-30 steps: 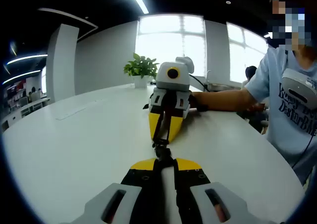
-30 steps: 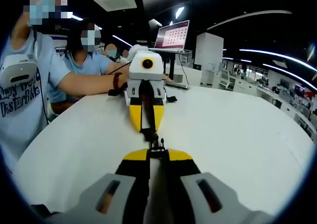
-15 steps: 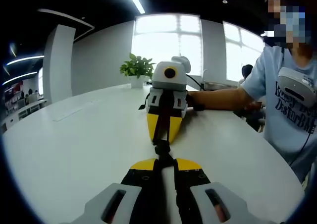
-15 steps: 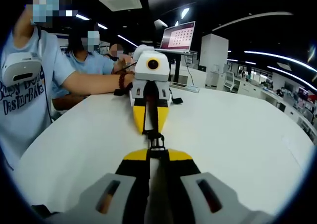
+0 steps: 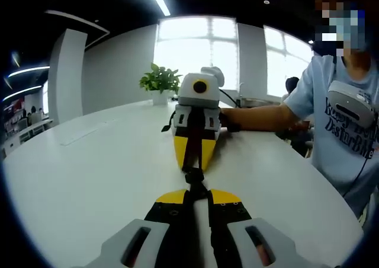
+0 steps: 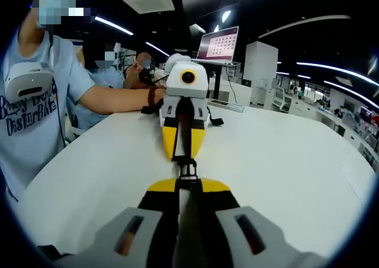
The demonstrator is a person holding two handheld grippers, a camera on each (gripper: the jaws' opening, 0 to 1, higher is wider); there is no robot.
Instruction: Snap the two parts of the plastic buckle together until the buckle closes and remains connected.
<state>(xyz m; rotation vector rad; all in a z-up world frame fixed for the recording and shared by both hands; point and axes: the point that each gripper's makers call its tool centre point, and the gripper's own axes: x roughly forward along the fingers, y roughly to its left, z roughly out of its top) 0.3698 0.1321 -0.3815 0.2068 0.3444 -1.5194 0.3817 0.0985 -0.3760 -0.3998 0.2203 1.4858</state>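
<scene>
Black buckle (image 5: 194, 178) (image 6: 186, 168) lengthwise between both closed grippers — over white table (image 5: 89, 173).

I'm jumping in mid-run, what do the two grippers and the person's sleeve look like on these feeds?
Each gripper, the left gripper and the right gripper, has black jaws capped with yellow on light grey finger bases with dark slots. Seen from opposite, the body is white with a yellow-ringed round lens and black straps. The person wears a light blue short-sleeved T-shirt with dark lettering and a dark beaded bracelet.

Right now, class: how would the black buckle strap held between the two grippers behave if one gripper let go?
The strap is thin webbing stretched between the left gripper and the right gripper, so it would probably flop down. The small plastic buckle looks light.
</scene>
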